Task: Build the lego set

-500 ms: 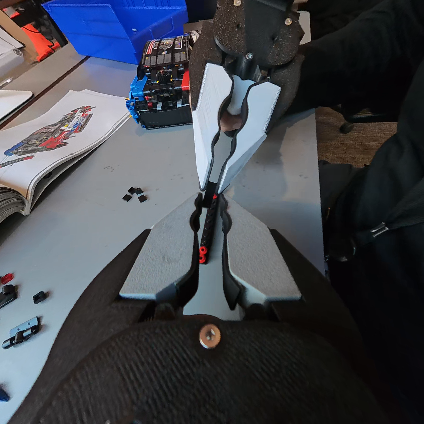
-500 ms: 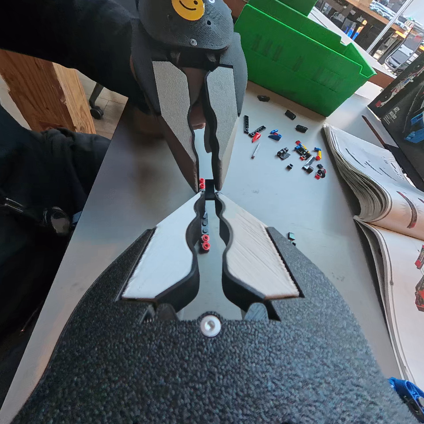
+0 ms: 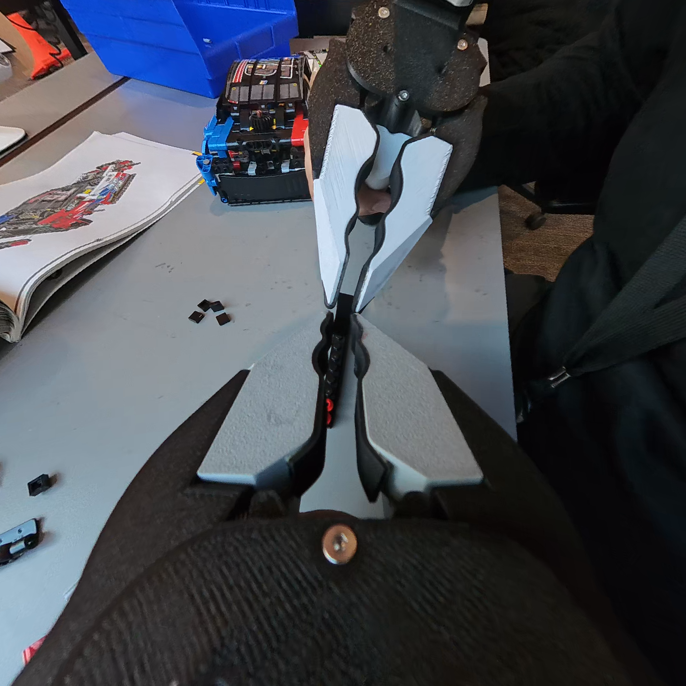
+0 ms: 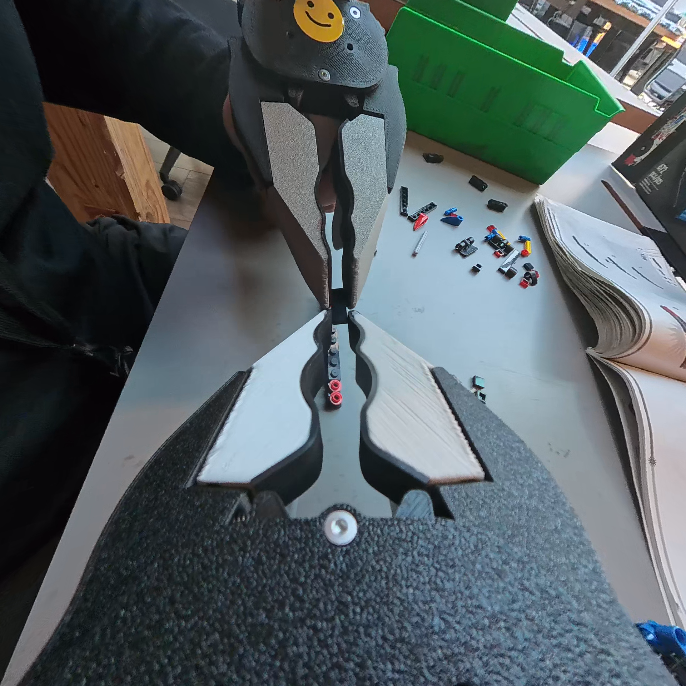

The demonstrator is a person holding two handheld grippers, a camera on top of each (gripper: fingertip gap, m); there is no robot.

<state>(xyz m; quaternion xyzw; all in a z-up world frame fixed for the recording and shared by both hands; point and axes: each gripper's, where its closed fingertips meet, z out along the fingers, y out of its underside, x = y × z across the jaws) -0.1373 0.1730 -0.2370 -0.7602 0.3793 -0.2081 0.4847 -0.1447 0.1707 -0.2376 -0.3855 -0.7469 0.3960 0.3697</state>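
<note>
Two tools share one strip: we hold the black lego strip (image 3: 336, 365) lengthwise in the left tool (image 3: 339, 315), clamped; our right tool (image 4: 338, 315) pinches its far end tip-to-tip above the bench (image 3: 148, 371). Its long axis runs tool to tool.

Opposed close wrist views, shared table (image 3: 241, 260).

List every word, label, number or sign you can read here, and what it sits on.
I won't quote writing; here is what bears it.
Dark cardboard box, far right: printed lettering.
Blue plastic bin: small label, too small.
Built black Lego model: roof stickers, blurred.
Open instruction booklet: tiny print, unreadable.
Left tool: yellow smiley-face sticker, no words.
Black Lego strip, clamped by left and right tool: none.
</note>
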